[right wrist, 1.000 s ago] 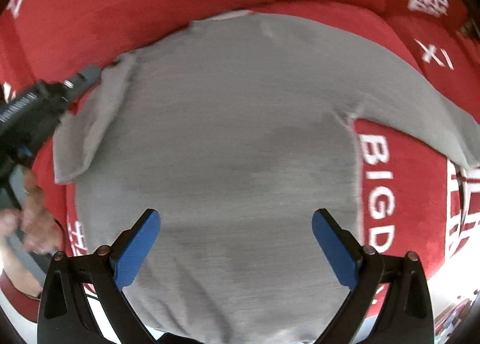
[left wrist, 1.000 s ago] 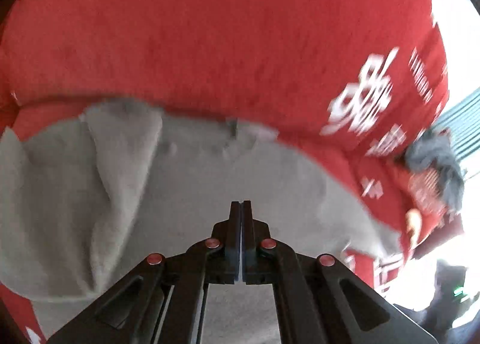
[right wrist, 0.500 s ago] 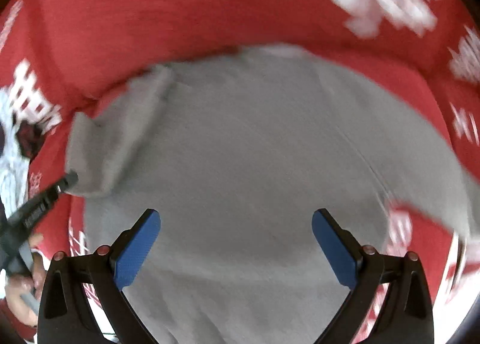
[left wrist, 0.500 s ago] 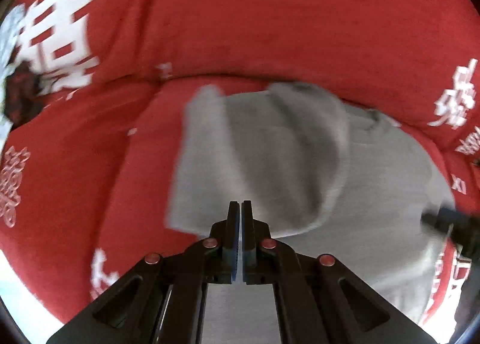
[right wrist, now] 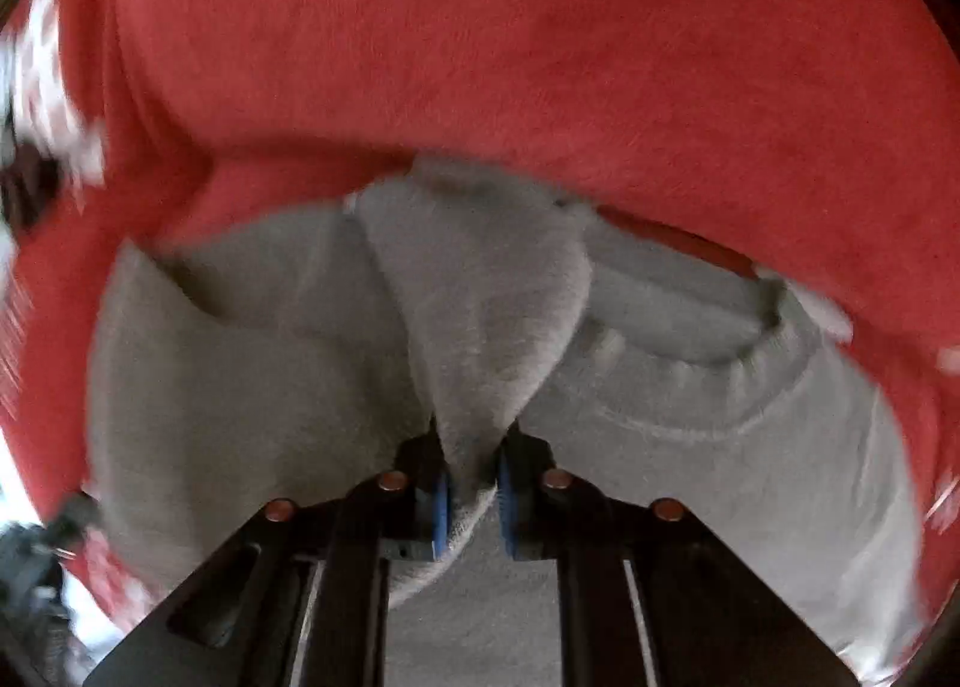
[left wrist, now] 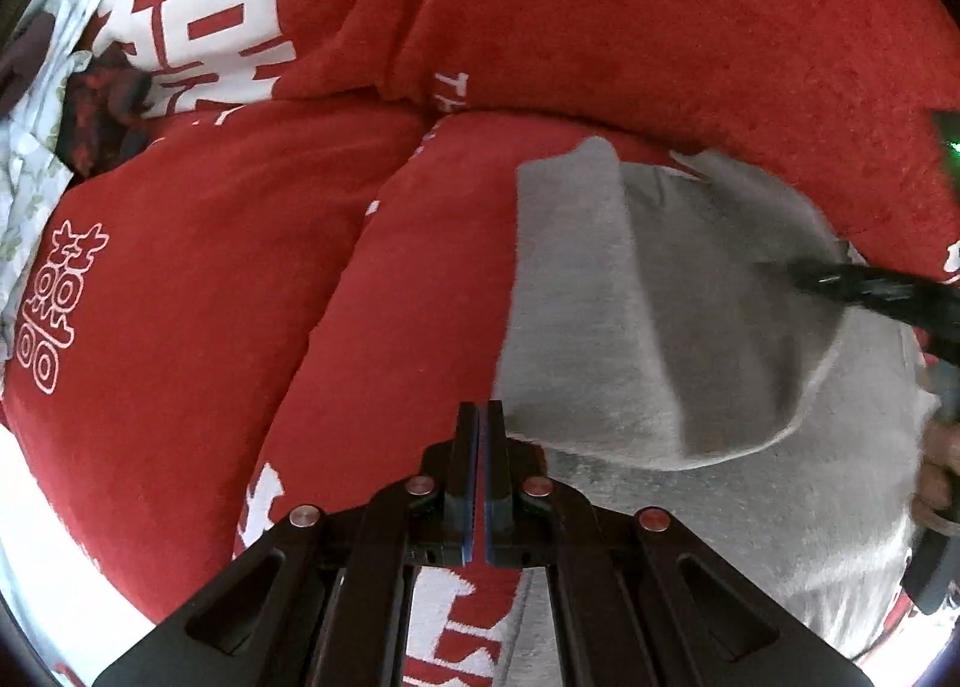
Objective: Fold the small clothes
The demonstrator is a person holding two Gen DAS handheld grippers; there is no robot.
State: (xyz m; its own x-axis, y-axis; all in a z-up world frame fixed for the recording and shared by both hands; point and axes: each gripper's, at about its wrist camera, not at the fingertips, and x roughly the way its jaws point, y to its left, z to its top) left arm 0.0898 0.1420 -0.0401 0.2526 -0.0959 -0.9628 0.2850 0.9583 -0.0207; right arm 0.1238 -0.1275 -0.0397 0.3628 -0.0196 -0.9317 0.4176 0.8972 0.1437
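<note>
A small grey garment (left wrist: pixel 708 507) lies on a red cover, its sleeve (left wrist: pixel 576 297) folded over the body. My left gripper (left wrist: pixel 483 417) is shut and holds nothing; it hangs over the red cover just off the sleeve's near left corner. In the right wrist view the grey garment (right wrist: pixel 240 387) fills the lower half. The jaws of my right gripper (right wrist: pixel 471 447) are closing on a raised fold of the grey cloth (right wrist: pixel 480 315), and the blue pads (right wrist: pixel 441 501) press on it. The right gripper (left wrist: pixel 840 285) also shows in the left wrist view, over the garment's far right part.
The red cover (left wrist: pixel 180 297) with white printed characters spreads all around the garment. A pale floral cloth (left wrist: pixel 36 105) and a dark bundle (left wrist: pixel 102 105) lie at the far left. A person's hand (left wrist: pixel 936 465) shows at the right edge.
My right gripper went from wide open above the flat garment to closed on a fold of grey cloth. My left gripper, still shut, slid left off the garment to the sleeve's corner.
</note>
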